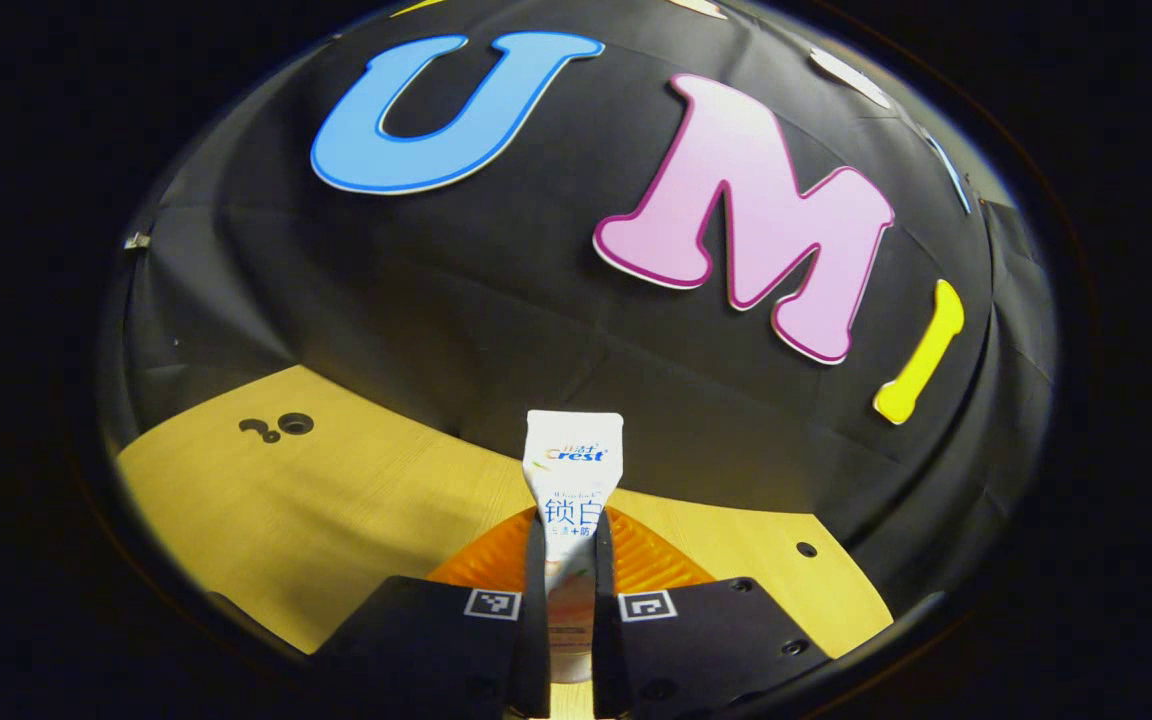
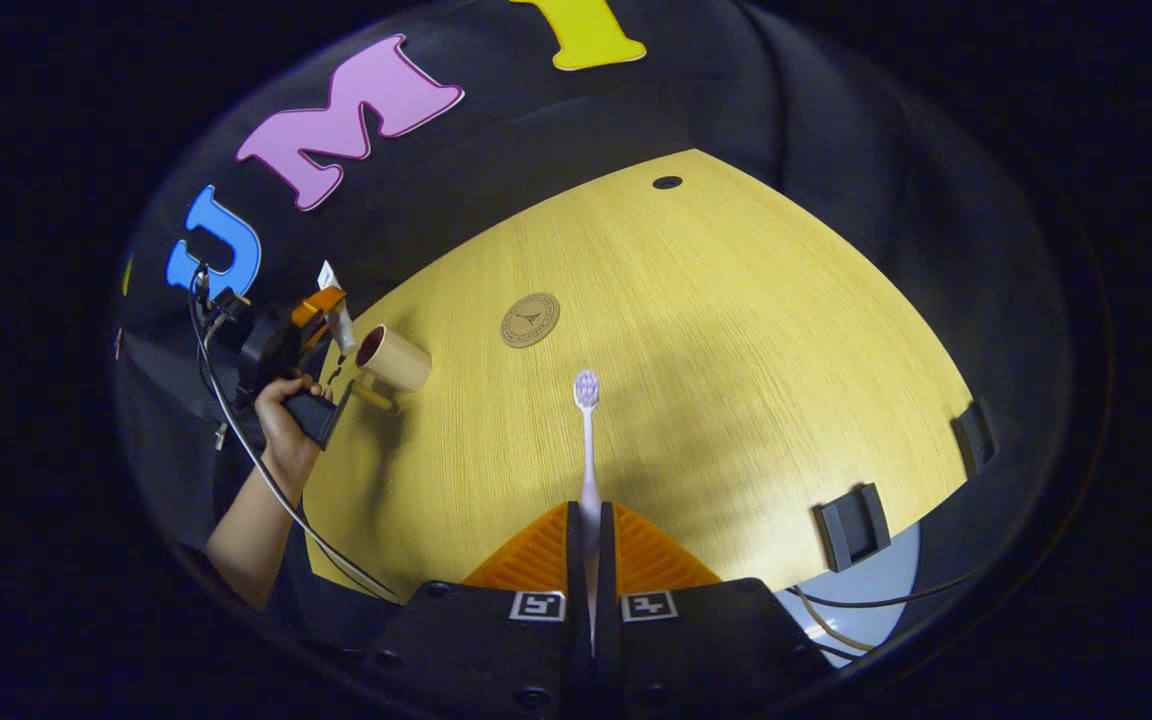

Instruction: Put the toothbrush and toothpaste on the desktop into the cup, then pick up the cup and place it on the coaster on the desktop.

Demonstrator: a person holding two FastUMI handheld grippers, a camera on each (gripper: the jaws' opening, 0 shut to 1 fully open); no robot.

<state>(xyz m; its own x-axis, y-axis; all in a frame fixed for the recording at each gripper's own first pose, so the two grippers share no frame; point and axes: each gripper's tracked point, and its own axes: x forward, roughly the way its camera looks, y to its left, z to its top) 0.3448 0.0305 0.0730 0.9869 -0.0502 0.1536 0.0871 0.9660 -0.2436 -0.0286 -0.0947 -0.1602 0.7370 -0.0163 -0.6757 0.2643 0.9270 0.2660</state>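
The white plastic toothpaste tube point(image 1: 573, 470) carries the brand word "Crest" in blue near its flat crimped end, with the Chinese characters "锁白" printed just below that word. The smaller print around and under the characters is too small to read.

The left gripper view sits low, facing the booth wall across the tabletop point(image 1: 266, 500). The right gripper view looks down from higher, taking in the left gripper point(image 2: 331, 305) far off. Both share the tabletop.
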